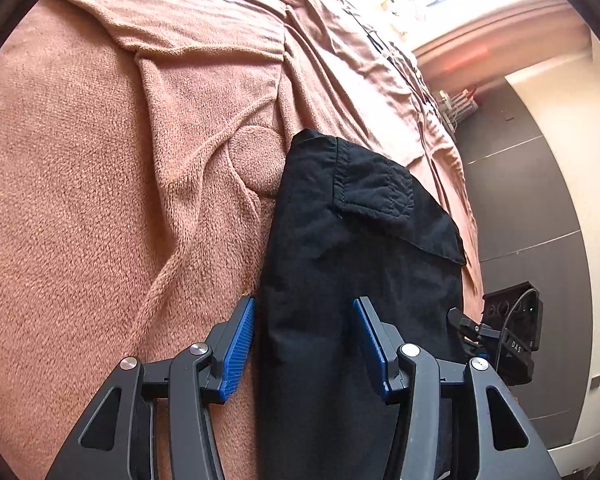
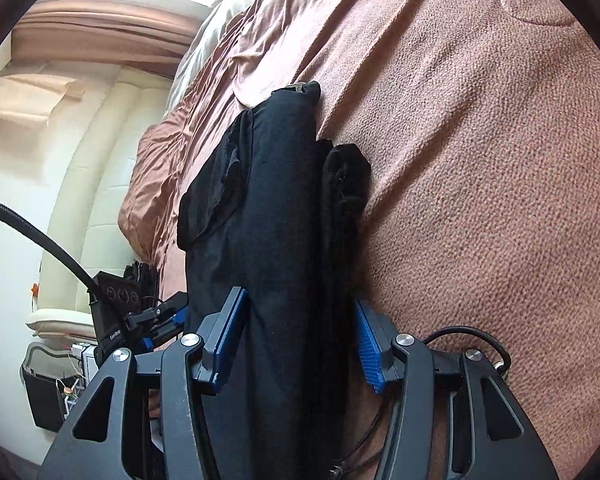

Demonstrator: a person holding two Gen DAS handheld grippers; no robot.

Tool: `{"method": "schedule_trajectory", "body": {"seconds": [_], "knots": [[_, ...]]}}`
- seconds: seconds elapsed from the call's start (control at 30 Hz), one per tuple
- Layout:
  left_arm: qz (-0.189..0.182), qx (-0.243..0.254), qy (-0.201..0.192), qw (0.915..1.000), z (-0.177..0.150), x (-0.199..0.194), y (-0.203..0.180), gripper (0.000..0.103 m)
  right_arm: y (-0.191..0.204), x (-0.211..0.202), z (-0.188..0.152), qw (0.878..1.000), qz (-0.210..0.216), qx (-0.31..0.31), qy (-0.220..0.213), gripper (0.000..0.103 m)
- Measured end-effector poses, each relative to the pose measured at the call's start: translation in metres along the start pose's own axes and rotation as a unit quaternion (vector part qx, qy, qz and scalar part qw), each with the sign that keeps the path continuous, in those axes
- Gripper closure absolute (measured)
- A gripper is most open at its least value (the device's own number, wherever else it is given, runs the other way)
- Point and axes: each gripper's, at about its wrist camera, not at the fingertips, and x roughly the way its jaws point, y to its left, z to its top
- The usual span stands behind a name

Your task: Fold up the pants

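Brown terry blanket [image 1: 100,200] covers the bed under both of your grippers and fills most of each view, its pile creased into long ridges, with a round raised patch [image 1: 256,160] just left of the pants in the left wrist view. Beyond it, a thinner, wrinkled brown sheet [image 1: 340,60] runs toward the far end of the bed, and a dark tiled floor [image 1: 520,208] and pale wall sit off the bed's edge. In the right wrist view you can see a cream padded headboard or wall panel [image 2: 84,168] to the left.

Your black pants [image 1: 340,272] lie on the blanket as a long bundle running away from you, already doubled over, with a pocket flap [image 1: 380,200] showing near the far end. From the right wrist view the same pants [image 2: 284,220] appear as a thick fold, with a smaller rolled edge along its right side.

Your left gripper [image 1: 304,344] sits at about half opening, its blue pads either side of the near end of the pants. I cannot tell whether the pads actually press the fabric.

Your right gripper [image 2: 298,340] is likewise about half open and straddles the folded bundle, which fills the gap between the blue pads; a firm hold cannot be confirmed. Each gripper is visible at the edge of the other's view, on the pants' far side.
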Motion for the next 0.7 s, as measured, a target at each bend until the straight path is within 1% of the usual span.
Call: {"method": "schedule_trajectory", "body": {"seconds": [0.13,0.23,0.33,0.4,0.43,0.5,0.6,0.7], "knots": [[-0.007,0.001,0.001,1.0,0.007,0.006,-0.001,0.051,0.0,0.0,-0.004,1.0,0.003,-0.001,0.005,0.054],[-0.008,0.006,0.002,0.9999,0.011,0.011,-0.003,0.054,-0.002,0.0,-0.004,1.0,0.005,0.001,0.008,0.054],[-0.007,0.009,-0.002,0.9999,0.013,0.012,-0.004,0.062,-0.002,0.001,-0.003,1.0,0.004,-0.002,0.006,0.054],[-0.006,0.015,-0.007,0.9999,0.012,0.009,-0.008,0.072,0.0,0.0,-0.004,1.0,0.0,-0.007,0.002,0.059],[-0.005,0.019,-0.01,0.9997,0.012,0.007,-0.01,0.074,0.001,-0.003,-0.006,1.0,-0.004,-0.014,-0.001,0.06],[-0.008,0.028,-0.017,0.9994,0.009,0.0,-0.015,0.084,0.004,-0.008,-0.012,1.0,-0.005,-0.023,-0.009,0.067],[-0.012,0.036,-0.024,0.999,0.006,-0.009,-0.02,0.088,0.011,-0.013,-0.018,0.999,-0.005,-0.034,-0.019,0.073],[-0.016,0.042,-0.029,0.9985,0.003,-0.017,-0.026,0.089,0.019,-0.02,-0.026,0.998,-0.003,-0.05,-0.029,0.075]]}}
